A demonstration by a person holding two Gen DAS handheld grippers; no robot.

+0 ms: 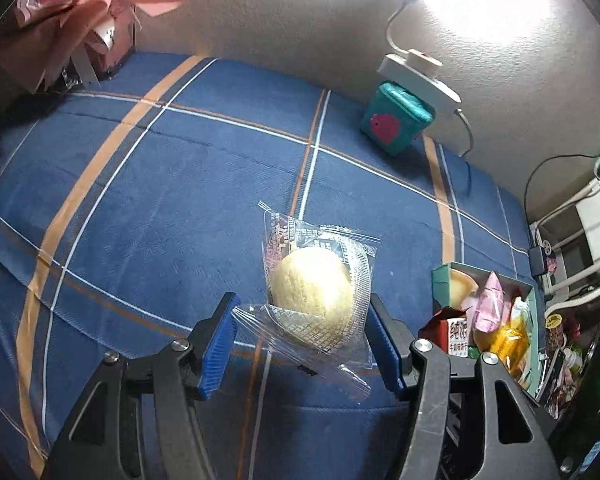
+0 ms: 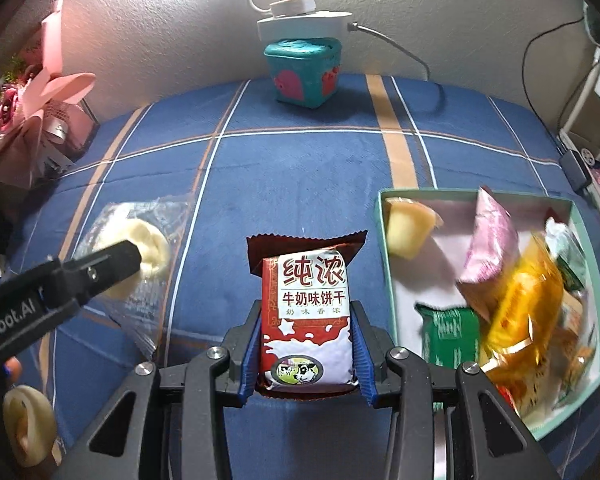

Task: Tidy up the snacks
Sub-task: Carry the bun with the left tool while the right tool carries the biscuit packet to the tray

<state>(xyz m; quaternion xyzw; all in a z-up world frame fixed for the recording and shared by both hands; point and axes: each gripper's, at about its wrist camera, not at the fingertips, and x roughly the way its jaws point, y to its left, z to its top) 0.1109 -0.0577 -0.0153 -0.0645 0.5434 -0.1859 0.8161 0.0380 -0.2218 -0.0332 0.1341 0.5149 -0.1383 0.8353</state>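
- The left claw (image 1: 300,344) is clamped on a clear plastic packet holding a round pale-yellow pastry (image 1: 314,284); the blue ribbed pads (image 1: 220,350) press the wrapper from both sides, and the packet hangs clear of the bed.
- The right claw (image 2: 306,354) is clamped on a red-and-white milk biscuit packet printed with Chinese characters and a cow (image 2: 306,320), the packet standing upright between the pads, its crimped top edge pointing toward the wall.
- Both packets sit above a bed spread with a dark blue cover crossed by orange and white stripes (image 2: 292,184).
- An open mint-green cardboard box (image 2: 384,232) lies on the bed just to the right of the biscuit packet, near the right edge of the cover — inside are a yellow jelly cup (image 2: 408,228), a pink sachet (image 2: 490,248), a green wrapper (image 2: 452,332) and a glossy orange-yellow packet (image 2: 520,312), heaped toward the box's right side.
- A teal square tin with pink shapes (image 2: 304,72) stands at the far edge of the bed against the wall — a white power strip (image 2: 300,20) rests on top of it.
- A bouquet wrapped in pink paper (image 2: 32,108) leans at the far left corner.
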